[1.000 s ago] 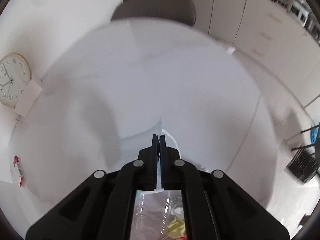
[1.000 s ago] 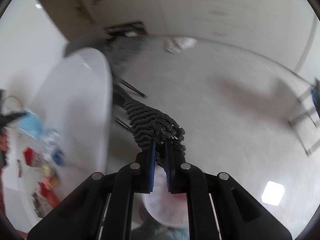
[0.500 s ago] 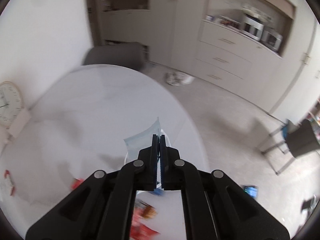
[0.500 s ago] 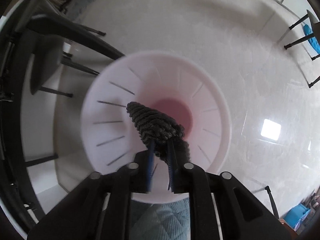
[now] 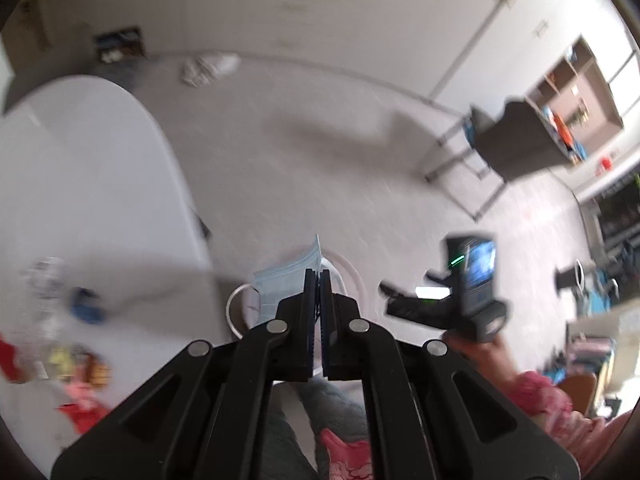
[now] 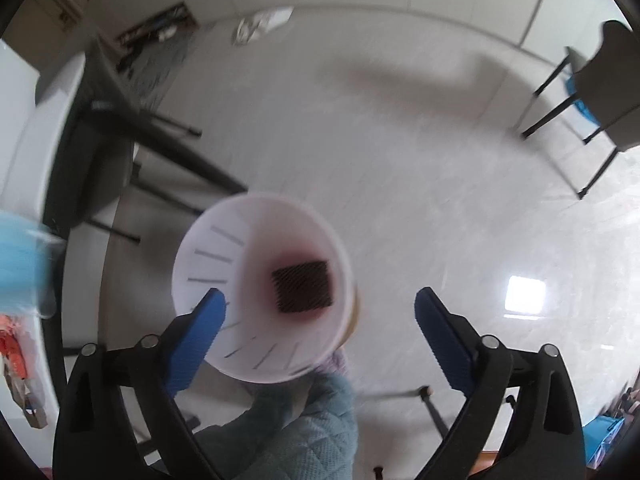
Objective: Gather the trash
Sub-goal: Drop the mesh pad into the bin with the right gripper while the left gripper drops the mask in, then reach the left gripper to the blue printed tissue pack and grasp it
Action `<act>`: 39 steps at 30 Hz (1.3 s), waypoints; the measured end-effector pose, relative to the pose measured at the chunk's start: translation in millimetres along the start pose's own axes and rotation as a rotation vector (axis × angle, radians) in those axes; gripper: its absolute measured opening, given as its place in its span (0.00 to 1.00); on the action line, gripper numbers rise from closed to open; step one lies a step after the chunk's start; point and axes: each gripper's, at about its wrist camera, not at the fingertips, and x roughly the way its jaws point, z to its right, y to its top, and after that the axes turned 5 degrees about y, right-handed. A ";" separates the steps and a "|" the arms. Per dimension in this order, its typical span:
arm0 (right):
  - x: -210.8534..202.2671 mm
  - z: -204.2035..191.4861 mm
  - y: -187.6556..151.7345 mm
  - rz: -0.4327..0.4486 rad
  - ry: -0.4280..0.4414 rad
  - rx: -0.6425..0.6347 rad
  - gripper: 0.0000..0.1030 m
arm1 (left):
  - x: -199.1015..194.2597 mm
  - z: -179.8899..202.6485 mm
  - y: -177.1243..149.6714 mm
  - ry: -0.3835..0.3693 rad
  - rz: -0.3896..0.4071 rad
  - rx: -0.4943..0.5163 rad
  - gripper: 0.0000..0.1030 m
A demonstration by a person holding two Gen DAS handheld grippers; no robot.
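Fingers of the left gripper are pressed together, pinching a pale blue face mask by its edge; the mask's body sticks up & to the left of the tips, a white ear loop hanging below-left. Right behind the tips, partly hidden, sits the white rim of the bin on the floor. To the left is the white table w/ blurred litter along its near edge: red & yellow wrappers, something blue. To the right, the right gripper shows from the side, held by a hand in a pink sleeve.

Right-gripper fingers stand wide apart, having just been opening, w/ nothing between the blue pads. Below them is the white bin, slotted wall, reddish bottom. A dark square of woven mesh lies flat on the bin's bottom, clear of the fingers. Quilted grey-green clothing sits under the bin's near edge. A blurred blue shape at far left looks like the mask; can't tell for sure. Dark chair legs stand beyond the bin on the pale floor.
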 end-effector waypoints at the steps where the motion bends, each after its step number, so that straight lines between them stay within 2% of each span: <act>1: -10.0 7.3 -0.7 0.015 -0.004 0.007 0.93 | 21.5 8.2 1.2 0.000 -0.034 0.009 0.02; 5: -38.3 41.8 -6.1 0.059 -0.003 0.045 0.93 | 98.0 35.9 -1.4 0.013 -0.138 0.051 0.02; 8: -44.4 53.4 -11.3 0.063 -0.003 0.061 0.93 | 165.7 44.3 -6.3 0.052 -0.239 0.066 0.02; 11: -43.4 58.0 -14.2 0.060 -0.001 0.069 0.93 | 207.4 48.2 -9.5 0.086 -0.295 0.087 0.04; 12: -44.0 59.9 -15.3 0.055 -0.004 0.070 0.93 | 207.1 42.4 -11.5 0.091 -0.306 0.091 0.08; 13: -42.5 62.2 -15.5 0.051 -0.002 0.071 0.93 | 213.8 39.7 -11.7 0.100 -0.319 0.090 0.25; 14: -41.9 65.3 -16.0 0.047 0.001 0.072 0.93 | 212.3 42.3 -22.3 0.109 -0.320 0.084 0.52; 15: -42.6 66.6 -16.4 0.042 0.004 0.073 0.93 | 207.6 40.1 -22.2 0.122 -0.304 0.077 0.60; 17: -39.6 66.2 -15.9 0.032 0.014 0.073 0.93 | 197.9 37.1 -20.5 0.128 -0.265 0.082 0.67; 20: -41.2 60.5 -14.3 0.030 0.029 0.061 0.93 | 196.7 43.5 -25.8 0.124 -0.265 0.089 0.69; 22: -47.0 52.5 -11.3 0.039 0.047 0.041 0.93 | 182.3 40.3 -24.6 0.127 -0.243 0.074 0.69; 25: -64.9 29.0 -1.5 0.070 0.080 -0.024 0.93 | 138.4 35.0 -23.4 0.108 -0.165 0.031 0.73; 30: -114.4 -43.4 15.4 0.176 0.185 -0.234 0.93 | 11.8 0.2 -31.9 0.114 0.062 -0.089 0.90; 33: -137.6 -95.0 19.5 0.226 0.251 -0.388 0.97 | -57.1 -30.9 -50.8 0.198 0.178 -0.166 0.92; 35: -148.7 -128.2 20.1 0.250 0.299 -0.483 0.97 | -88.5 -53.5 -65.7 0.250 0.222 -0.231 0.92; 39: -158.9 -206.6 12.3 0.254 0.408 -0.686 0.97 | -143.5 -106.3 -116.3 0.384 0.291 -0.432 0.92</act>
